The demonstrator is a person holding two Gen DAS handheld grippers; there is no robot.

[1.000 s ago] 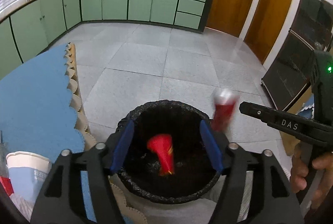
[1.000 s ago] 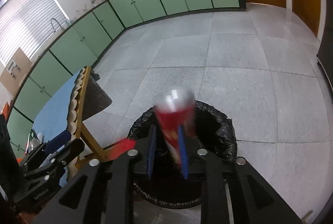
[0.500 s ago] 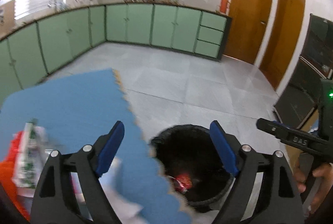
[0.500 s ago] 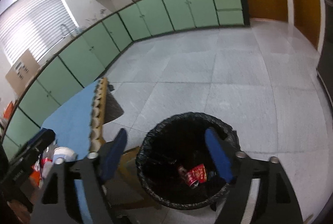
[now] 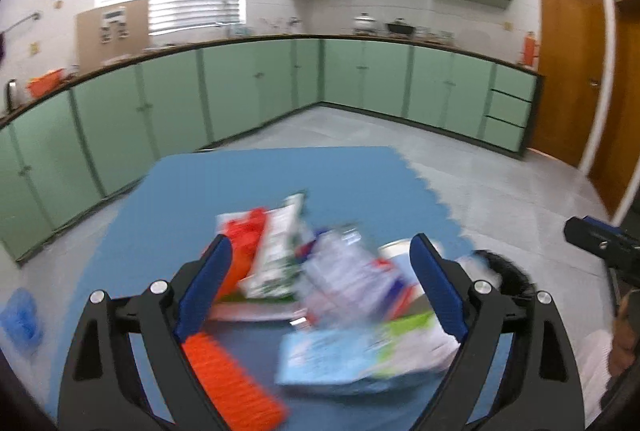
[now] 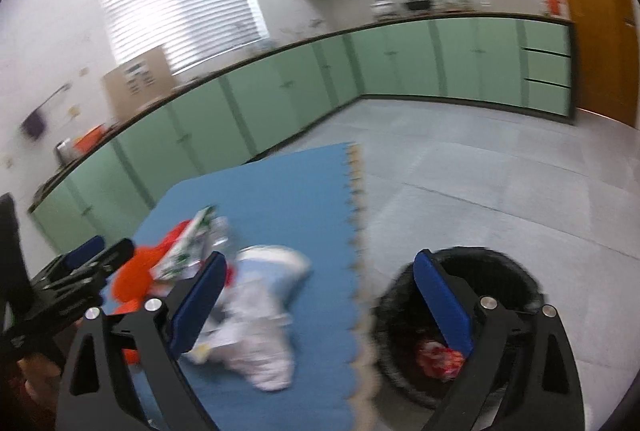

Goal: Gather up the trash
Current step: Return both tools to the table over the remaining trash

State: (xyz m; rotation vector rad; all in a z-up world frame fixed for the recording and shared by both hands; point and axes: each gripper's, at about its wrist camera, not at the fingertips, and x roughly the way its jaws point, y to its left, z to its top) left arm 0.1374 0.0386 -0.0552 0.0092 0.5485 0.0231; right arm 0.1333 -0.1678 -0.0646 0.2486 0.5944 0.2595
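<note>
A blurred heap of trash lies on the blue foam mat (image 5: 248, 187): an orange wrapper (image 5: 232, 383), a green and white carton (image 5: 276, 255), a clear plastic bottle (image 5: 344, 271), a light blue packet (image 5: 332, 355) and a paper cup (image 5: 396, 251). My left gripper (image 5: 320, 291) is open and empty above the heap. My right gripper (image 6: 320, 303) is open and empty, over the mat's edge (image 6: 356, 231) beside the black-lined bin (image 6: 516, 271). Red trash (image 6: 440, 355) lies in the bin. White crumpled paper (image 6: 264, 335) lies on the mat.
Green cabinets (image 5: 360, 79) line the far walls. Grey tiled floor (image 6: 500, 175) lies right of the mat. Wooden doors (image 5: 568, 71) stand at the right. A blue crumpled item (image 5: 20, 319) sits at the mat's left. The right gripper shows at the left view's right edge (image 5: 600, 243).
Both grippers dropped red trash into the bin, then opened and swung left from the bin to the mat. The left one is now over the trash heap.
</note>
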